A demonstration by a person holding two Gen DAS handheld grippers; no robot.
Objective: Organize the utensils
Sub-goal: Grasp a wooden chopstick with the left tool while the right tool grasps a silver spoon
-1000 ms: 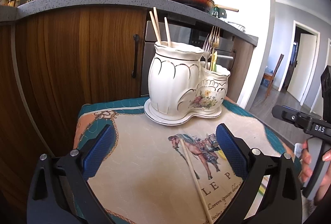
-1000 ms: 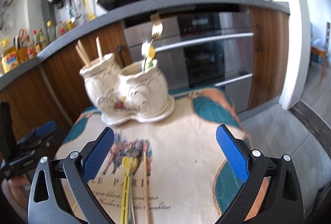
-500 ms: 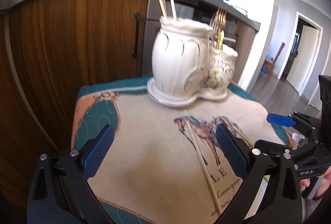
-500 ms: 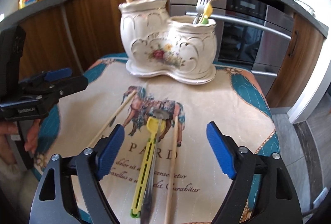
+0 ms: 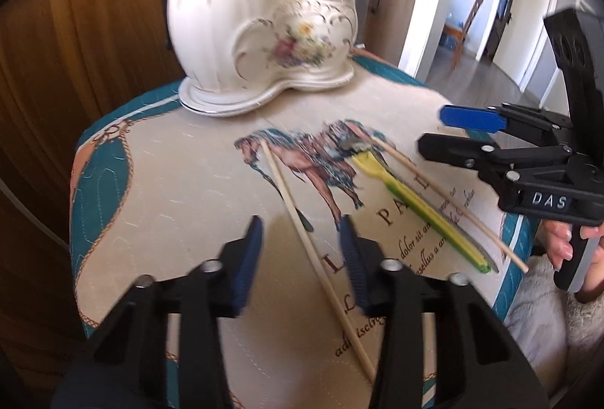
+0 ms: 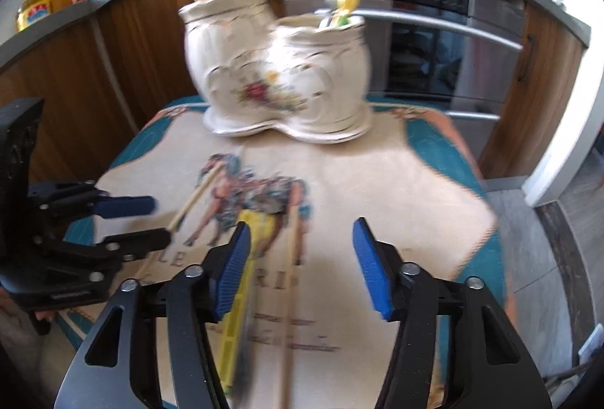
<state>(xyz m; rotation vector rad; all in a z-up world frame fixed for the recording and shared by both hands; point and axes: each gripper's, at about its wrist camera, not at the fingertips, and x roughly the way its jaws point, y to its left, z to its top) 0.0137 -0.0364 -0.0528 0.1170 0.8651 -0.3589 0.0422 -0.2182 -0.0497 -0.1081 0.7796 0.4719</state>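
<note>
Here, pick-up step: left gripper (image 5: 300, 239) jaws, just narrowing, straddle one chopstick (image 5: 298, 220) unclamped; right gripper (image 6: 300, 258) jaws, likewise narrowing, straddle another chopstick (image 6: 290, 295). Next: clamp, lift toward holder (image 5: 260, 31) ahead.

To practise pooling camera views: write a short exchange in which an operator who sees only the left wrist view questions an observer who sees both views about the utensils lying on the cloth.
Operator: My left gripper straddles a chopstick. Its jaws have just been closing and the pads are not yet touching it. I see the right gripper only side-on. What lies between its pads?
Observer: A second chopstick lies in the gap, untouched. Those jaws have just been closing too.
Operator: And the yellow-handled utensil?
Observer: It lies at the edge of that gap, partly hidden behind the right gripper's left pad.
</note>
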